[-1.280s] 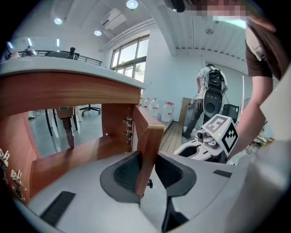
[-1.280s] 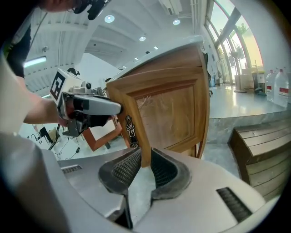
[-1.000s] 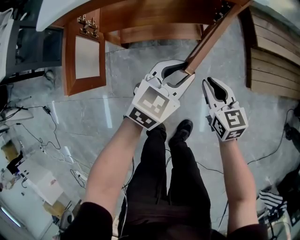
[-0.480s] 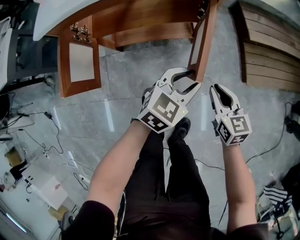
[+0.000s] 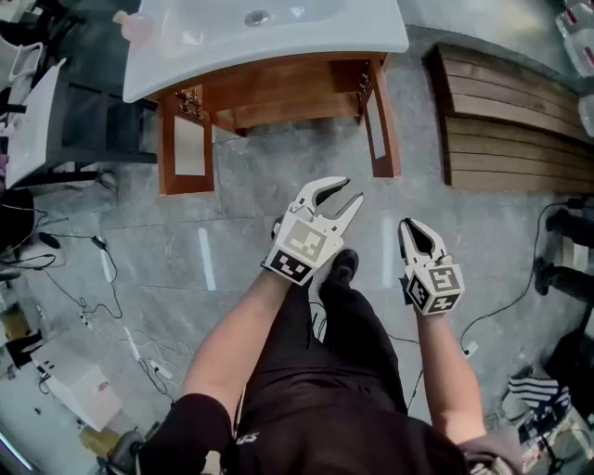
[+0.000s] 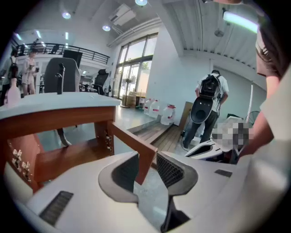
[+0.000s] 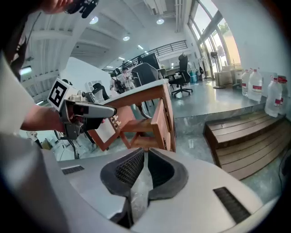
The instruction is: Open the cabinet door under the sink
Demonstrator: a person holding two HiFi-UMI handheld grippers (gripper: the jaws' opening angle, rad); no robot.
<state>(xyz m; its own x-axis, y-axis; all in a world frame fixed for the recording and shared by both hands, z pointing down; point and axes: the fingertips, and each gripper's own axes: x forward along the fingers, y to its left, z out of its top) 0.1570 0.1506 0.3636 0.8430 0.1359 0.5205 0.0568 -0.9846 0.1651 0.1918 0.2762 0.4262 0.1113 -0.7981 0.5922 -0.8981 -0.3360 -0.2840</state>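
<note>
Mostly, the white sink top [image 5: 269, 37] hides the brown wooden cabinet [image 5: 278, 93]; before it, the empty left gripper [image 5: 351, 189] gapes and the empty right gripper [image 5: 409, 224] is narrowed to a slit, both just closing.

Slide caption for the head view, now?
Under the sink, left door and right door stand open; left gripper and right gripper, jaws just closing further, hold nothing.

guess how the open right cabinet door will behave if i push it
The right cabinet door will probably swing rather than slide or tip, since hinges hold one edge to the vanity. It looks stiff: a wooden frame around a flat panel, so it should not flex. Already wide open, it would likely move mostly back toward shut.
</note>
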